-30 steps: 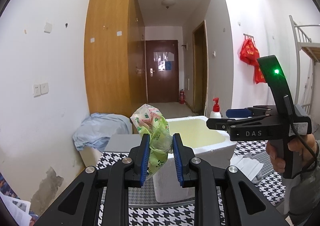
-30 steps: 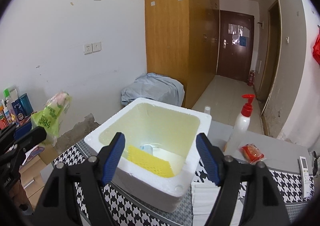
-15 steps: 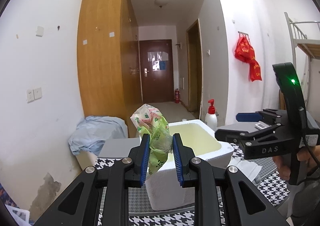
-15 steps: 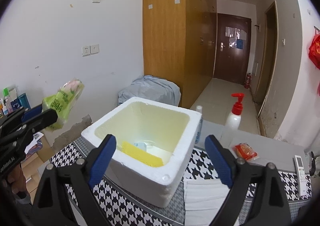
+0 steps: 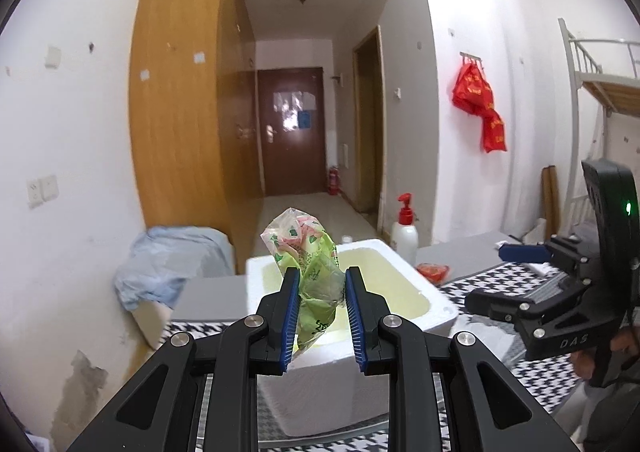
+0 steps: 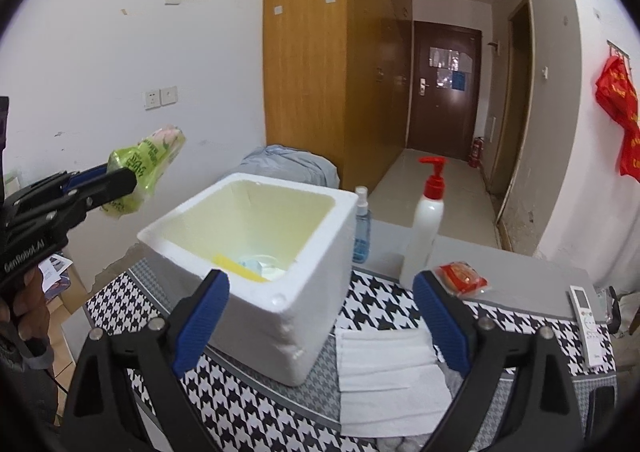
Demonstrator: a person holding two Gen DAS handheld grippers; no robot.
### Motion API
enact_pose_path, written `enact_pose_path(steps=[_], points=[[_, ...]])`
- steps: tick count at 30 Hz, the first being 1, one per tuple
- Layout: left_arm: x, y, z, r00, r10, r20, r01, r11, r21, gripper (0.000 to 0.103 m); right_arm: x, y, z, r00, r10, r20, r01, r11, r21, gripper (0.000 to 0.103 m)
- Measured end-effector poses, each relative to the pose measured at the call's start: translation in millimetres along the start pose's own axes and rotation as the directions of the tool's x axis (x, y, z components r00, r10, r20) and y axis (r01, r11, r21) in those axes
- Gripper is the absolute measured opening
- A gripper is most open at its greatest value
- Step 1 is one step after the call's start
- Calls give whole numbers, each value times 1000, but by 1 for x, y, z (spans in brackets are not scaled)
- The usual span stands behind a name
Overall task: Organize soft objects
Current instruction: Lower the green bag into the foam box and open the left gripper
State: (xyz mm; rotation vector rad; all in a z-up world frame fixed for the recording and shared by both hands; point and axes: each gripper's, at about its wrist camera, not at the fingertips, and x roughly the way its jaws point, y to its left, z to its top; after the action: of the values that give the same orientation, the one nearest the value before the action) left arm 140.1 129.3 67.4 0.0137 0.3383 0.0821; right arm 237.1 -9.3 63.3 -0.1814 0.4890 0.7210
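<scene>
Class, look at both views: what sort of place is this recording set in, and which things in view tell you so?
Most likely a dormitory or small flat. A metal bunk bed stands by one wall, tall wooden wardrobes line a hallway to an entrance door, and a table holds everyday bits like a pump bottle.

Left gripper (image 5: 322, 312): black angular linkage arms, silver round screws at the joints, ribbed blue pads (image 5: 291, 312) lining the inner finger faces; white "GenRobot.AI" lettering behind the fingers.
Right gripper (image 6: 320, 326): same black build with blue pads; "DAS" lettering, green light on the upright rear housing, black cable alongside.
</scene>
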Motion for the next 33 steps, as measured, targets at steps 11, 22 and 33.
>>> enact_pose_path(steps=[11, 22, 33], points=[[26, -1, 5, 999, -10, -43, 10, 1000, 9, 25, -2, -20, -13, 998, -56, -17, 56, 998, 40, 96], [43, -7, 11, 996, -56, -70, 57, 998, 13, 25, -5, -31, -23, 996, -84, -42, 87, 994, 70, 96], [66, -6, 9, 991, -44, -125, 44, 999, 2, 25, -9, -44, -35, 991, -121, -60, 127, 985, 115, 96]])
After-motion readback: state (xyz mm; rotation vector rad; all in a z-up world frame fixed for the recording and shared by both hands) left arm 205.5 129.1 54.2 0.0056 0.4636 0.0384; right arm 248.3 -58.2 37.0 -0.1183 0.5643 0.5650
